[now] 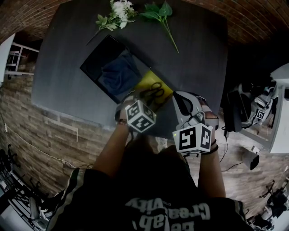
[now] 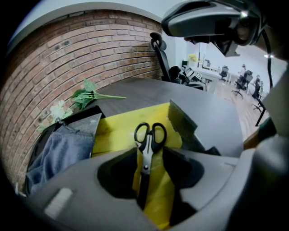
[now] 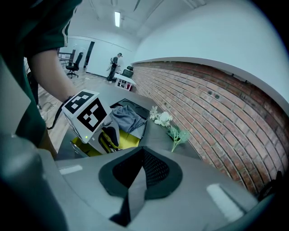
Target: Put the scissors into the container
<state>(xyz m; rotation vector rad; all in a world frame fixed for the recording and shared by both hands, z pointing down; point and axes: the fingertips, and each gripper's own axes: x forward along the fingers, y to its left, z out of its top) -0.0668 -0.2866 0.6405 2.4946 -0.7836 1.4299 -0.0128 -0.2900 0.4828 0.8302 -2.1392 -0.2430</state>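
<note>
Black-handled scissors (image 1: 156, 92) lie flat in the yellow container (image 1: 145, 82) near the table's front edge. In the left gripper view the scissors (image 2: 149, 135) point handles away, with their blades running back between my jaws. My left gripper (image 1: 148, 101) hangs over the container's near end, open; yellow (image 2: 113, 131) shows on both sides of the blades and the pads do not touch them (image 2: 149, 152). My right gripper (image 1: 182, 100) stays to the right of the container, shut with nothing in it (image 3: 143, 150). The right gripper view shows the left gripper's marker cube (image 3: 88, 113) above the yellow container (image 3: 128, 143).
A black tray (image 1: 92, 61) with a blue cloth (image 1: 118, 74) lies just behind the container, touching it. White flowers (image 1: 119, 11) and a green sprig (image 1: 160, 13) lie at the table's far edge. A brick wall runs along the table's left side (image 2: 90, 54).
</note>
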